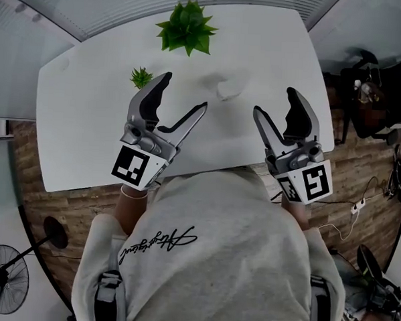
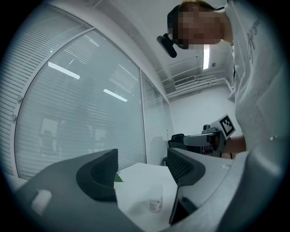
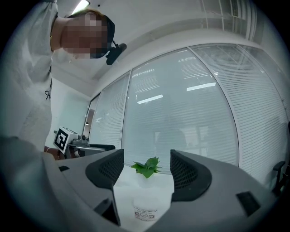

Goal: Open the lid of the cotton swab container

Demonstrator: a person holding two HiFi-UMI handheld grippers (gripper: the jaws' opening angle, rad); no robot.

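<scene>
The white table [image 1: 81,137] fills the upper half of the head view, and the person's grey sweatshirt [image 1: 209,257] fills the lower half. A large leafy plant [image 1: 187,28] stands at the table's far edge.

The left gripper [image 1: 184,92] is held over the table on the near side of that plant. Its jaws are spread wide with nothing between them. The right gripper [image 1: 274,102] is nearer than the plant and well to its right, and its jaws are also apart and empty.

A small plant [image 1: 140,77] sits near the large plant, nearer and to its left, just beside the left gripper's outer fingertip. The cotton swab container [image 1: 231,87] stands on the table on the near side of the large plant, a little to its right. It lies between the two grippers and neither touches it.

Only the head view shows both plants and both grippers together, but there the container is just a pale blur. The gripper views show it from the side as a small whitish cylinder. It stands upright with its long axis vertical, its lid end up and a printed label round its lower part. The lid's seam cannot be made out.

In the right gripper view the container sits low between the jaws, with the large plant straight behind it. In the left gripper view it stands ahead of the jaws, closer to the right-hand one.
</scene>
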